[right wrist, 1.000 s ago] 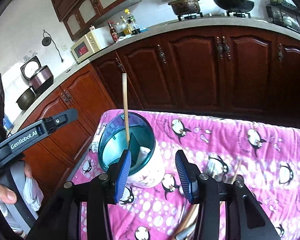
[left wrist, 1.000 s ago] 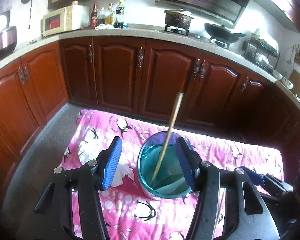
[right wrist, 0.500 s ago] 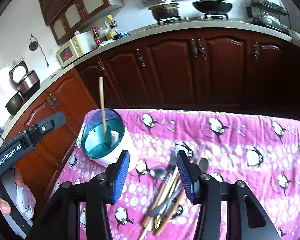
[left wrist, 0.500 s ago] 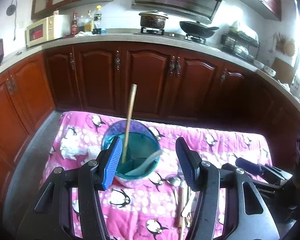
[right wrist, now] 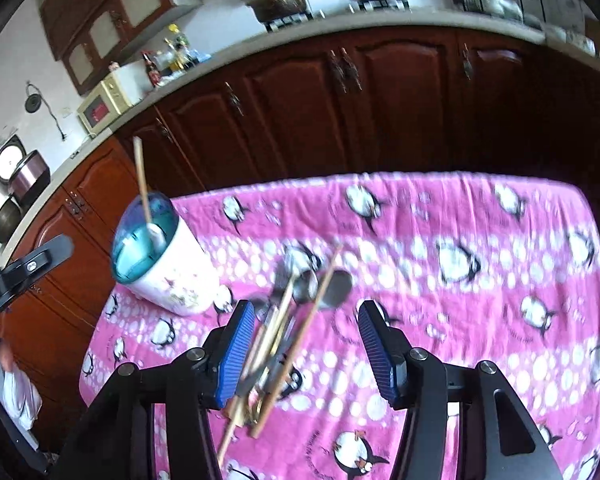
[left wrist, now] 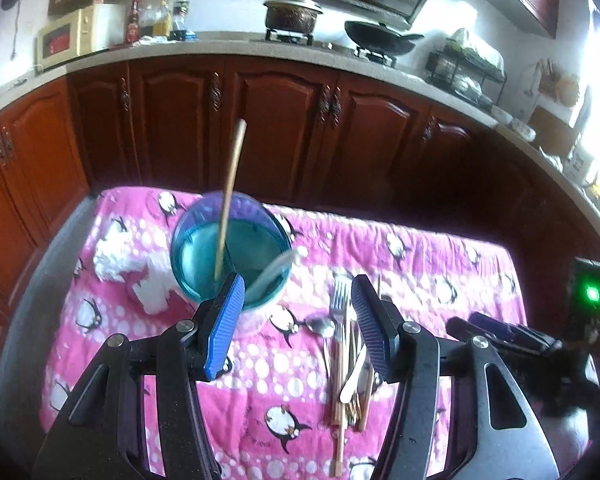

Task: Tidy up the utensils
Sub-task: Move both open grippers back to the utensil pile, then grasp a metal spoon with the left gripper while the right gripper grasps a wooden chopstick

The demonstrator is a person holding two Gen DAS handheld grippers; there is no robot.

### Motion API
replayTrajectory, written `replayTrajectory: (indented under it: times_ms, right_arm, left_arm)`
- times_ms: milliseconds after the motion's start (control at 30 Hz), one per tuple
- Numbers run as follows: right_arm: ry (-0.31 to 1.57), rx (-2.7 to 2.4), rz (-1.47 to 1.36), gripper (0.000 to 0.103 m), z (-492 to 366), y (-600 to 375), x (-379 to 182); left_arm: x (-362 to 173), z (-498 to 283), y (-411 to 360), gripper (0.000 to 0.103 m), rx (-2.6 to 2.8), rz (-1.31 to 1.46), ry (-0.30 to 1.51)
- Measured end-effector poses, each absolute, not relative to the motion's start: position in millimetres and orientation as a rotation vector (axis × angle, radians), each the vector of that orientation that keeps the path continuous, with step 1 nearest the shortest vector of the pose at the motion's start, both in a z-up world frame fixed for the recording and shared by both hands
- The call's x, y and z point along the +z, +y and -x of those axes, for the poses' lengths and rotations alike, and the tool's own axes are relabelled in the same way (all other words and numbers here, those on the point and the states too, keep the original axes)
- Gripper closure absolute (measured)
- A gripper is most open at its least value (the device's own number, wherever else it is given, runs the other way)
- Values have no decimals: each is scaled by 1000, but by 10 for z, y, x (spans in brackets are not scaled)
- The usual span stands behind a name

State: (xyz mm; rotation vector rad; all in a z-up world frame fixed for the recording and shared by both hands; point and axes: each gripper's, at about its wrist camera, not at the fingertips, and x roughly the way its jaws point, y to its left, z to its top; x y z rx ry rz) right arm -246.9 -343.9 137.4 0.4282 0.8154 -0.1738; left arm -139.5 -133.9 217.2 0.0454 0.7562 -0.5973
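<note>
Hovered over utensil pile right of holder cup: right gripper half-open, empty; left gripper likewise parted, holding nothing. Risked snagging several tangled pieces together, or knocking cup with its leaning chopstick.

Utensil holder: one, near left edge of pink cloth.
Chopstick standing in holder: one. White spoon in holder: one.
Loose utensil pile mid-cloth: one fork distinct, at least two metal spoons, several chopsticks; exact totals indeterminate, items overlap.
White crumpled tissue beside holder: one clump.
</note>
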Motion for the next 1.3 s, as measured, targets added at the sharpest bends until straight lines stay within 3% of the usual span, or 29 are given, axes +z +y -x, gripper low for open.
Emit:
replayTrajectory:
  times_ms: [200, 433, 1000, 1100, 1233, 1267, 1300]
  right_arm:
    - [876, -158, -462, 51, 2365, -3494, 1065]
    - [937, -115, -484, 62, 2137, -3462, 788]
    - [995, -92, -545, 74, 1538, -3636, 396]
    - [1015, -98, -545, 77, 1459, -3679, 306]
    - [1008, -90, -546, 90, 1423, -3710, 277]
    - [1008, -82, -542, 90, 1429, -3716, 274]
    - [1007, -75, -538, 90, 1431, -3718, 277]
  left_arm:
    - [1913, 1425, -1345, 47, -610, -82, 805]
    - [1547, 1497, -1479, 47, -632, -130, 867]
    - [906, 1156, -1913, 48, -635, -81, 1001]
    - [810, 1113, -2037, 54, -627, -111, 1010]
    - [673, 1039, -2187, 60, -620, -147, 1035]
    - [637, 1009, -2221, 64, -619, -151, 1046]
    - [600, 977, -2250, 74, -621, -153, 1060]
